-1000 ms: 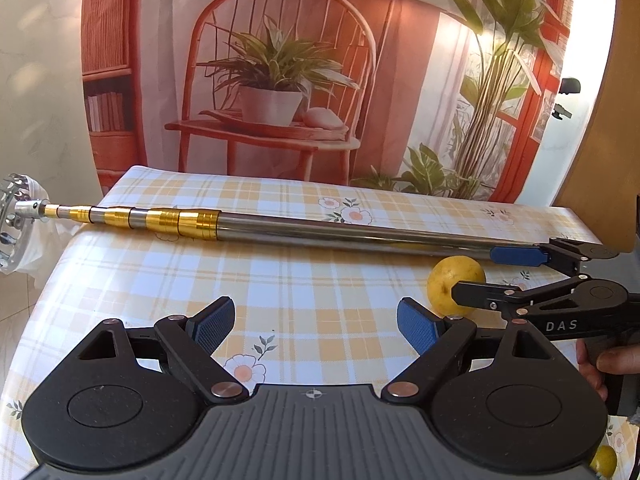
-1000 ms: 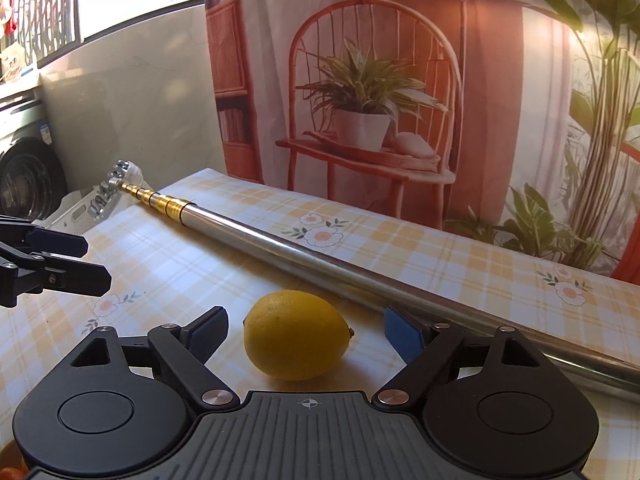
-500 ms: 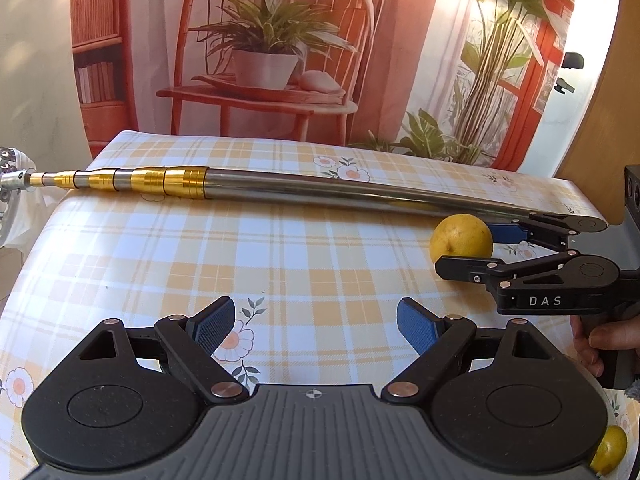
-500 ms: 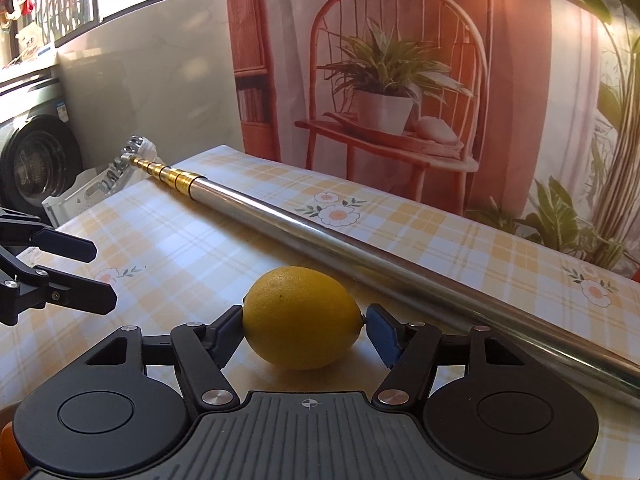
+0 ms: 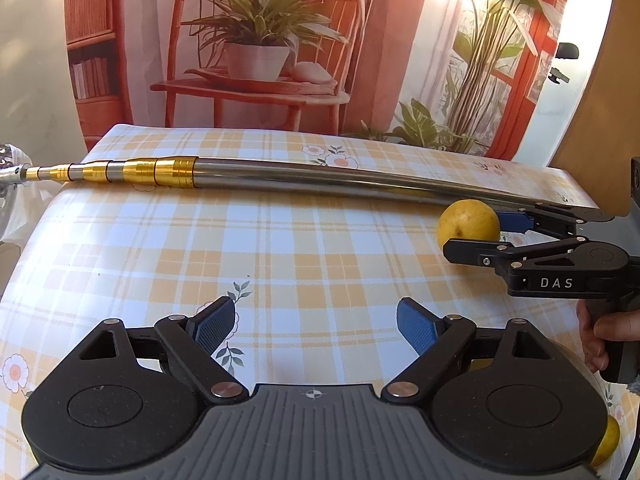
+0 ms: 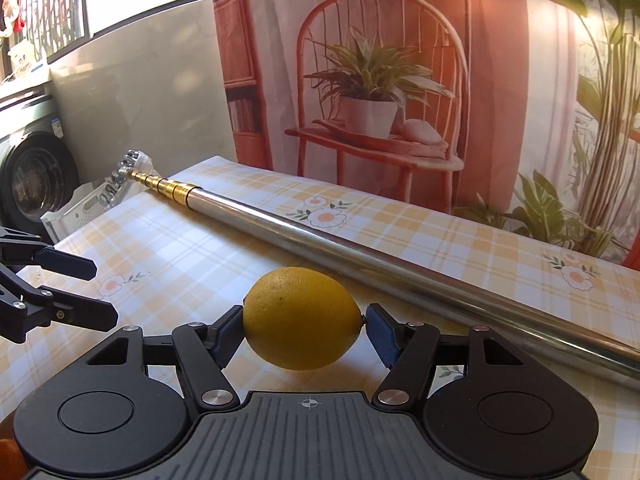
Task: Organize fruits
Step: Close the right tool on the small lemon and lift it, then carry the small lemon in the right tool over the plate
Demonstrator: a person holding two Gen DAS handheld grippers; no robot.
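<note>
The lemon point(image 6: 302, 318) looks firm and fairly light, with a stiff, faintly pebbled rind that should bear a moderate squeeze without bruising; its rounded, tapering form is the likely trouble, since a hold on the two pointed ends can let it pivot or squirt out, so a grip across the fat middle would probably be steadier. It is bright yellow, oval, with a small nub at its right end and a tiny dark speck on the skin. It sits low over the checked surface point(image 6: 192, 252), just in front of the long telescopic metal pole point(image 6: 360, 252), whether resting on the cloth or just clear of it I cannot tell. The right claw point(image 6: 305, 330) is closed on it end to end, the blue pads point(image 6: 380, 330) pressing the tips; from the left wrist view the same lemon point(image 5: 469, 222) shows between the black fingers beside the pole point(image 5: 320, 180). The left claw point(image 5: 316, 324) hangs spread wide with nothing between its pads, over bare cloth point(image 5: 280, 248) well to the left of the fruit. A second yellow fruit point(image 5: 606, 444) peeks out at the lower right edge, mostly hidden.
</note>
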